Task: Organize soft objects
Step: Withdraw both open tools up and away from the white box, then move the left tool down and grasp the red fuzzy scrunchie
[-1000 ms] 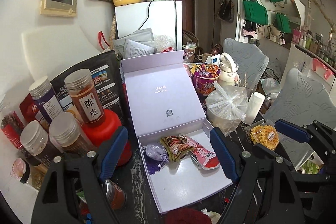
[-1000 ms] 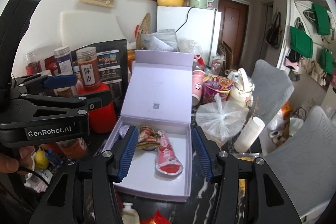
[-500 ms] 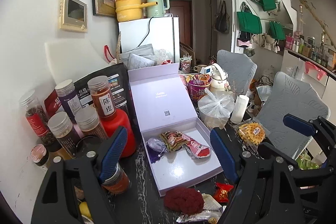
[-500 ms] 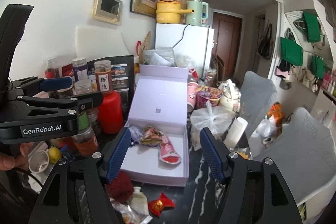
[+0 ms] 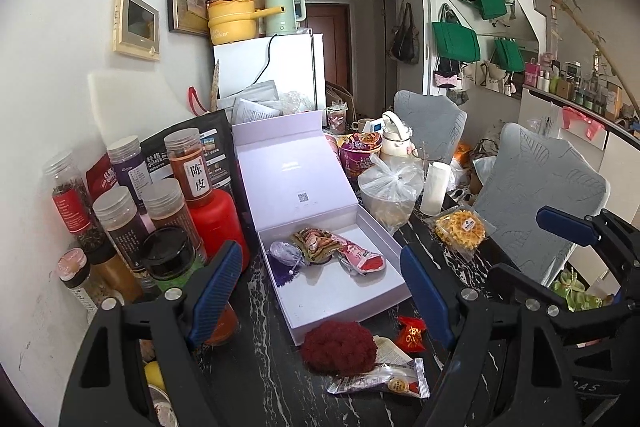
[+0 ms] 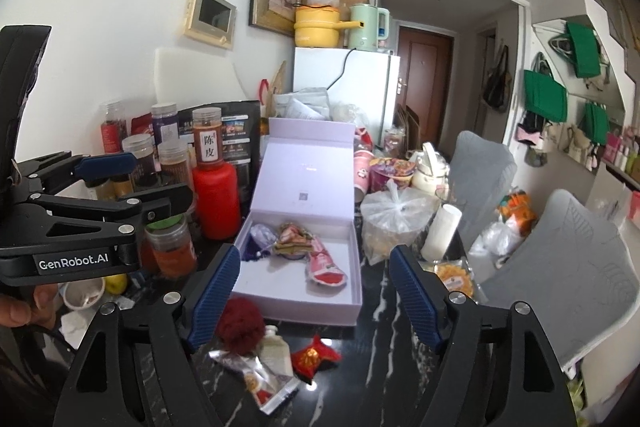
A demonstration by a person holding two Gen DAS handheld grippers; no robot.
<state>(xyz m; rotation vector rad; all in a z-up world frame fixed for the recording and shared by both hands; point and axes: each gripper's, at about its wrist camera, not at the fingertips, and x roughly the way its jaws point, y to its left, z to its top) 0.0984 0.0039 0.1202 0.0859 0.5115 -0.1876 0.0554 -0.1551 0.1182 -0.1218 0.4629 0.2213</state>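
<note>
An open lilac box (image 5: 344, 291) (image 6: 304, 311) sits on the dark marble table with its lid upright. Inside lie a purple pouch (image 5: 282, 253) (image 6: 262, 237), a patterned sachet (image 5: 314, 243) (image 6: 294, 239) and a pink packet (image 5: 360, 259) (image 6: 324, 267). In front of the box are a dark red pompom (image 5: 338, 347) (image 6: 240, 319), a small red sachet (image 5: 410, 333) (image 6: 314, 357) and a clear snack packet (image 5: 380, 383) (image 6: 260, 375). My left gripper (image 5: 320, 267) is open and empty, back from the box. My right gripper (image 6: 314, 259) is opening, with nothing between its jaws.
Several spice jars and a red bottle (image 5: 216, 219) crowd the left side by the wall. A tied plastic bag (image 5: 390, 187), a white roll (image 5: 434, 183) and a waffle packet (image 5: 460, 227) stand right of the box. Grey chairs (image 5: 540, 195) line the table's right edge.
Both grippers have drawn back from the box, bringing the pompom, red sachet and snack packet into view. The right jaws have spread wider.
</note>
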